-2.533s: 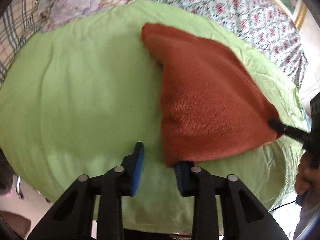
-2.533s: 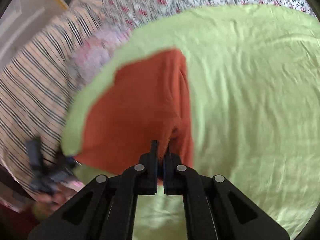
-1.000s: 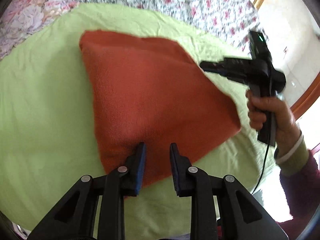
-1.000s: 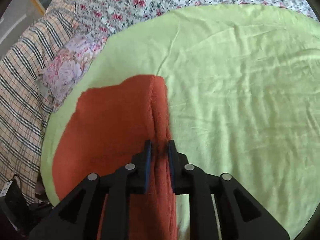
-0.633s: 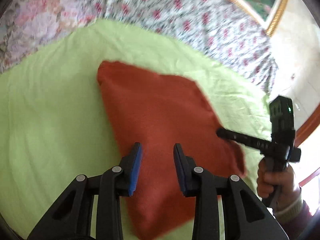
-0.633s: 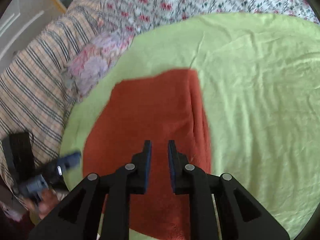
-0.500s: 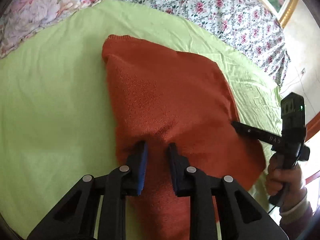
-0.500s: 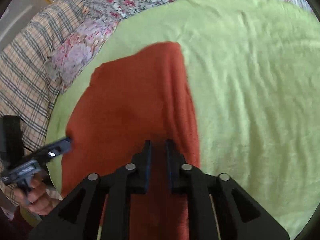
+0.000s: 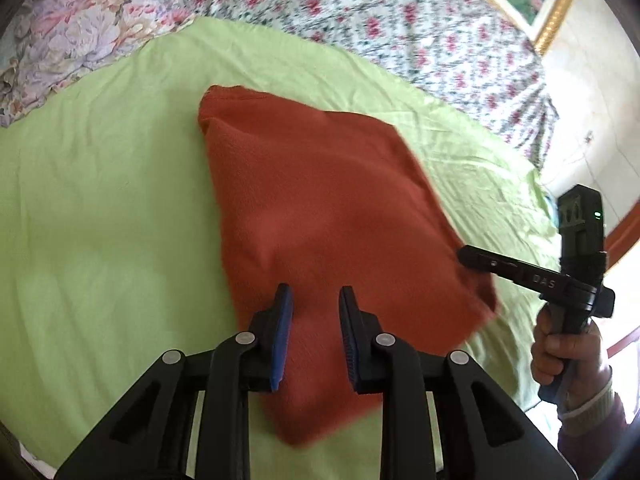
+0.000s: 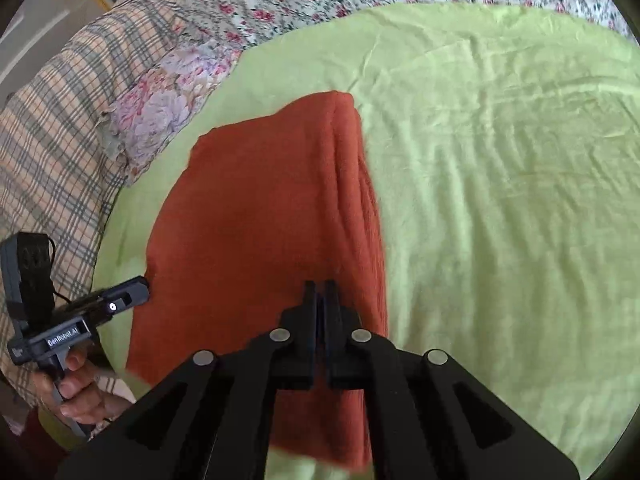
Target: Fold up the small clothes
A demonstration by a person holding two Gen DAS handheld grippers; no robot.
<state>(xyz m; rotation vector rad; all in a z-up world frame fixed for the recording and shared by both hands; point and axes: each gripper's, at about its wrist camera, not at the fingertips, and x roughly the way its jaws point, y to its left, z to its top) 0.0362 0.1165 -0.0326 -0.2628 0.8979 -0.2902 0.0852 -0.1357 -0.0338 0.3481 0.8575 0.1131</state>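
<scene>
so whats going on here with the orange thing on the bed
A person is folding an orange knit garment laid on a green sheet, working a hand-held gripper in each hand. The left hand-held gripper hovers over the near part of the garment, jaws apart. The right hand-held gripper is shut at the garment's right folded edge; whether it pinches cloth is unclear.

We see bright, soft daylight; the wall [image 9: 576,128] at right glares nearly white; fisheye bending darkens the corners; cloth edges smear with slight motion blur.

text: "DAS" | on: right claw [image 9: 516,270] || text: "GenRobot.AI" | on: left claw [image 10: 66,336]
</scene>
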